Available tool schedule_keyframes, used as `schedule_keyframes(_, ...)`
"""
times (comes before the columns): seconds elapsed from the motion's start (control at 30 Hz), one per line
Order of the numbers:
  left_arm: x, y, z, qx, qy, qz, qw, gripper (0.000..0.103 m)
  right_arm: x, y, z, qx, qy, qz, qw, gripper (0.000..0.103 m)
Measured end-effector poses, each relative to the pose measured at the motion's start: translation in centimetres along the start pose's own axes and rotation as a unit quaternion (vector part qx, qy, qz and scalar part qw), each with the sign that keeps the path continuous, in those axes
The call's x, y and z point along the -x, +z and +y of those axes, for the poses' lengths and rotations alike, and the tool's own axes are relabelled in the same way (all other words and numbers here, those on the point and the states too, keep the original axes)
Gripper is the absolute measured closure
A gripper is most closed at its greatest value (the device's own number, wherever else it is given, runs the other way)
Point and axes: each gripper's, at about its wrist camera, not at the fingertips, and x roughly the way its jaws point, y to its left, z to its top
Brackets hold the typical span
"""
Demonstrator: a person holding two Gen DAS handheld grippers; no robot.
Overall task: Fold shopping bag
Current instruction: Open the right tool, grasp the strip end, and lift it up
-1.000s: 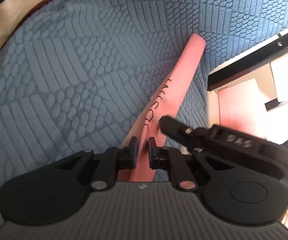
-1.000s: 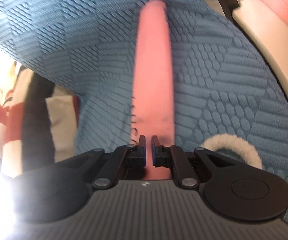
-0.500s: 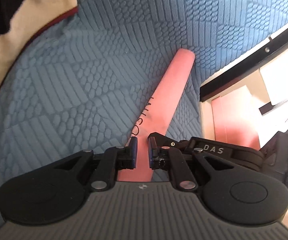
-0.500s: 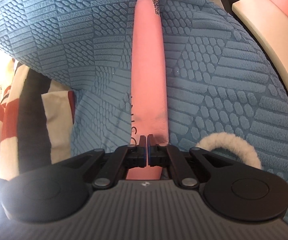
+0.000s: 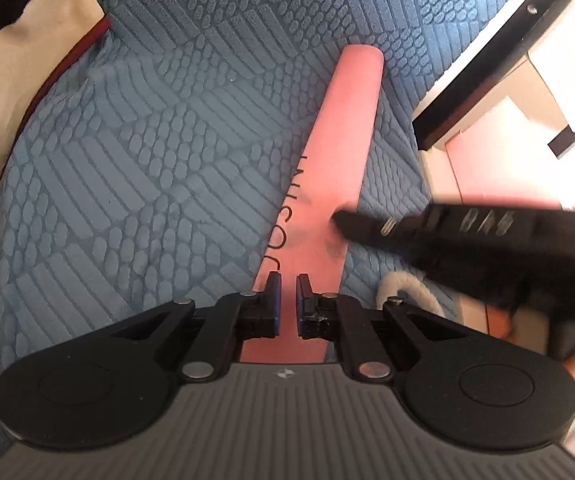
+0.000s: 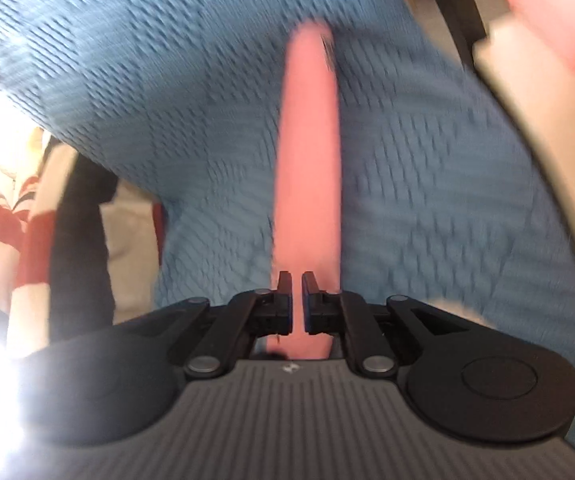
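Left wrist: bag (image 5: 339, 168) folded into narrow pink strip, flat on blue cover (image 5: 135, 168). Left gripper (image 5: 288, 280) above strip's near end, jaws nearly closed, nothing gripped. Right gripper (image 5: 351, 226) tip over strip's right edge.
Right wrist: blurred. Strip runs away along cover; right jaws opening, seemingly empty.

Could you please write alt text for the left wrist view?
A pink folded bag lies as a long strip on a blue textured cloth, running away from the left tongs, whose jaws stand nearly shut above its near end. The right tongs reach in, blurred, tip at the bag's right edge.
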Motion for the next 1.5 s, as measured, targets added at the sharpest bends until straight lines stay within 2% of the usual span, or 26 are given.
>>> schedule_keyframes(0.1, -0.1, 0.0, -0.1, -0.005, 0.003, 0.001, 1.0000, 0.092, 0.6, 1.1, 0.4, 0.036, -0.015, -0.028, 0.999, 0.093)
schedule_keyframes(0.17, -0.1, 0.0, -0.1, -0.007, 0.003, 0.000, 1.0000, 0.092, 0.4, 1.9, 0.5, 0.057, -0.021, -0.029, 0.998, 0.092)
schedule_keyframes(0.2, 0.0, 0.0, -0.1, -0.007, 0.003, 0.001, 1.0000, 0.092, 0.2, 2.2, 0.4, 0.062, -0.022, -0.027, 0.997, 0.084)
schedule_keyframes(0.23, 0.0, 0.0, 0.0, -0.007, 0.003, 0.001, 1.0000, 0.092, 0.0, 2.7, 0.3, 0.064, -0.017, -0.025, 0.998, 0.067)
schedule_keyframes(0.3, 0.0, 0.0, -0.1, -0.007, 0.002, 0.000, 1.0000, 0.092, -0.2, 3.5, 0.1, 0.065, -0.003, -0.029, 0.997, 0.048)
schedule_keyframes(0.33, 0.1, -0.1, -0.2, -0.008, 0.002, 0.000, 1.0000, 0.092, -0.4, 3.9, 0.1, 0.067, -0.003, -0.033, 0.997, 0.046)
schedule_keyframes(0.57, 0.1, -0.1, -0.2, -0.004, 0.000, -0.001, 1.0000, 0.092, -2.7, 6.5, -1.0, 0.058, -0.008, -0.029, 0.998, 0.046)
schedule_keyframes(0.83, 0.0, -0.1, 0.4, 0.012, -0.012, 0.000, 0.9999, 0.092, -5.4, 7.9, -2.0, 0.057, 0.037, -0.010, 0.998, 0.047)
schedule_keyframes(1.0, 0.0, -0.2, 0.3, 0.013, -0.011, -0.002, 0.9999, 0.092, -5.8, 7.4, -2.0, 0.068, 0.083, 0.005, 0.994, 0.047)
schedule_keyframes(1.33, -0.1, -0.4, 0.4, 0.015, -0.009, -0.008, 0.9998, 0.092, -5.5, 5.1, -0.9, 0.096, 0.144, 0.032, 0.984, 0.047)
schedule_keyframes(1.5, -0.1, -0.5, 0.7, 0.022, -0.011, -0.013, 0.9996, 0.092, -5.6, 3.8, 0.1, 0.127, 0.148, 0.053, 0.979, 0.047)
